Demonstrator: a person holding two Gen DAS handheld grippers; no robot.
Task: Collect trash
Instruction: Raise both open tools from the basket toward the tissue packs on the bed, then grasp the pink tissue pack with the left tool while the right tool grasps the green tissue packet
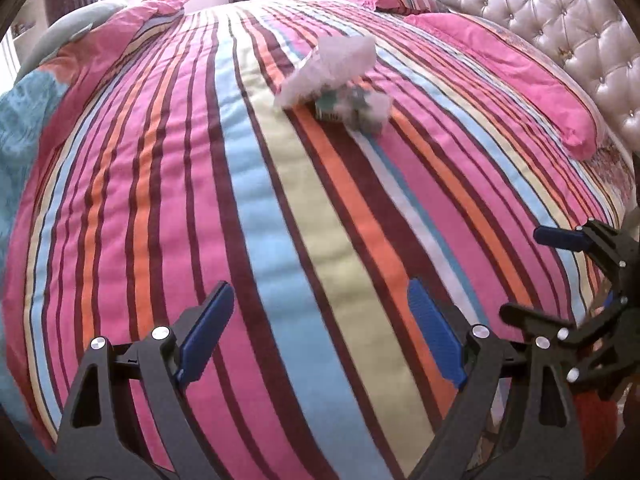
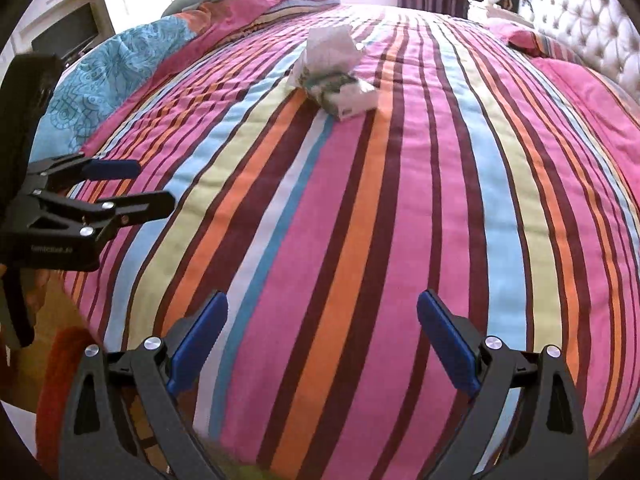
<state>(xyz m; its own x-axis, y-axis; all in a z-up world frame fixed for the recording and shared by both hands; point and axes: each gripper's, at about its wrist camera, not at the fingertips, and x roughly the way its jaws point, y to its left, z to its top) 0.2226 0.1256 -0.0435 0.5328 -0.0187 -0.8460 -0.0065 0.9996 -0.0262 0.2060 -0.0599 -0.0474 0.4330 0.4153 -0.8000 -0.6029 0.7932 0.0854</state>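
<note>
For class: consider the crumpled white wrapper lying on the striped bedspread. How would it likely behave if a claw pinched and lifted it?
The crumpled white wrapper looks thin and creased, so it would probably flop and crush instead of holding its shape. It seems light for its bulk. Resting on the soft striped bedspread, it would likely slide or snag when pushed, not roll.

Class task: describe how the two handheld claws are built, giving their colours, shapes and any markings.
Both match: the left claw and right claw have black triangular cut-out arms, round silver bolts and ribbed blue pads. Faint pale lettering, unreadable, marks the left claw's black body in the right wrist view.
</note>
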